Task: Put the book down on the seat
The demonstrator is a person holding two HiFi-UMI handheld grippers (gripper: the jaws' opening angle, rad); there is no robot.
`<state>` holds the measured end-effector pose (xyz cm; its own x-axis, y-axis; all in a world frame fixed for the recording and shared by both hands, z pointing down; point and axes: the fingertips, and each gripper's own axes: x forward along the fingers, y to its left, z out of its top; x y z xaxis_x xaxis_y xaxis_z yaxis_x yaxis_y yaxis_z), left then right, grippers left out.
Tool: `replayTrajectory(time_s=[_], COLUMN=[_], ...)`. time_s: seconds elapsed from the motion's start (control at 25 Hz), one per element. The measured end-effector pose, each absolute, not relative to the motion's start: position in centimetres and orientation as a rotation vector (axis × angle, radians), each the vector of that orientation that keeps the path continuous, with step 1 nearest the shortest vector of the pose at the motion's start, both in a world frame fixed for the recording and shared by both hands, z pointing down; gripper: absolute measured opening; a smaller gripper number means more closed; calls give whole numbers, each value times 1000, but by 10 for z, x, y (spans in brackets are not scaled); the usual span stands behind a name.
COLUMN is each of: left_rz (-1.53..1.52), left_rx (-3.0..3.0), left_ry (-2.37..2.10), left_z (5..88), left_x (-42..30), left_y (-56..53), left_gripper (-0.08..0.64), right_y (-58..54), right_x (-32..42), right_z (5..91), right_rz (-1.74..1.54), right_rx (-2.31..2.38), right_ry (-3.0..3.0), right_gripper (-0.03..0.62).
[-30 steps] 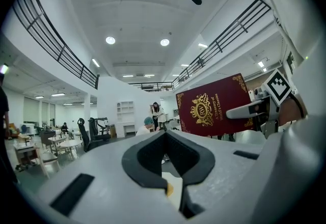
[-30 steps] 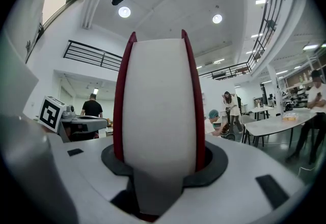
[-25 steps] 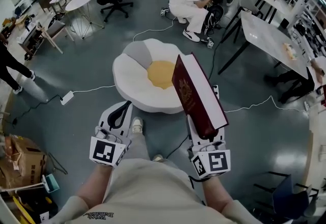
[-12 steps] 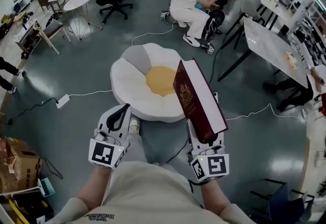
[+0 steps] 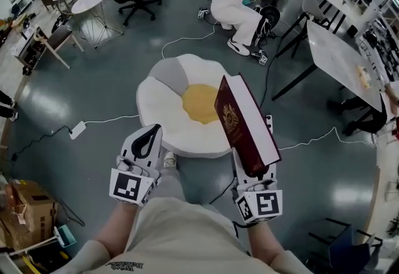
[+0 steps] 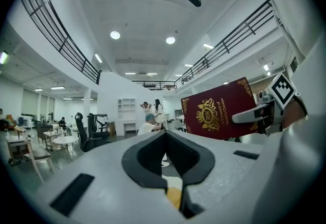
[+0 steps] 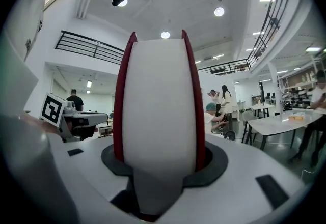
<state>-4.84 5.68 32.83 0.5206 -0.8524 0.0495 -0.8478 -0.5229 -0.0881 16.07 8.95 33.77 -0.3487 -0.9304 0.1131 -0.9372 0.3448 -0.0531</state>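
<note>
Head view: the book [image 5: 243, 122] stood on end in the right gripper [image 5: 252, 167]. Its long axis pointed away from the person and its cover faced left, overlapping the right edge of the seat [image 5: 163, 104]. Left gripper view: the left gripper [image 6: 164, 136] was pressed together, empty. Right gripper view: the jaws pinched the book's covers, page edge towards the camera.

Red-covered book [image 7: 159, 101], white page edge foremost, upright and tight between the jaws of the right gripper [image 7: 159, 163]
</note>
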Motion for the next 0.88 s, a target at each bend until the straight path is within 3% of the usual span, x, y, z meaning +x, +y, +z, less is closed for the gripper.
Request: replayTrajectory(time_s=[0.88], left_rz=[15], left_rx=[-2736], left_ry=[1378], left_z=[292], left_x=[-136], left_y=[-187], left_gripper=[3], right_y=[-147], right_x=[60], right_z=[310], right_rz=[119], right_rx=[1850], right_ry=[-2438], right_gripper=[221])
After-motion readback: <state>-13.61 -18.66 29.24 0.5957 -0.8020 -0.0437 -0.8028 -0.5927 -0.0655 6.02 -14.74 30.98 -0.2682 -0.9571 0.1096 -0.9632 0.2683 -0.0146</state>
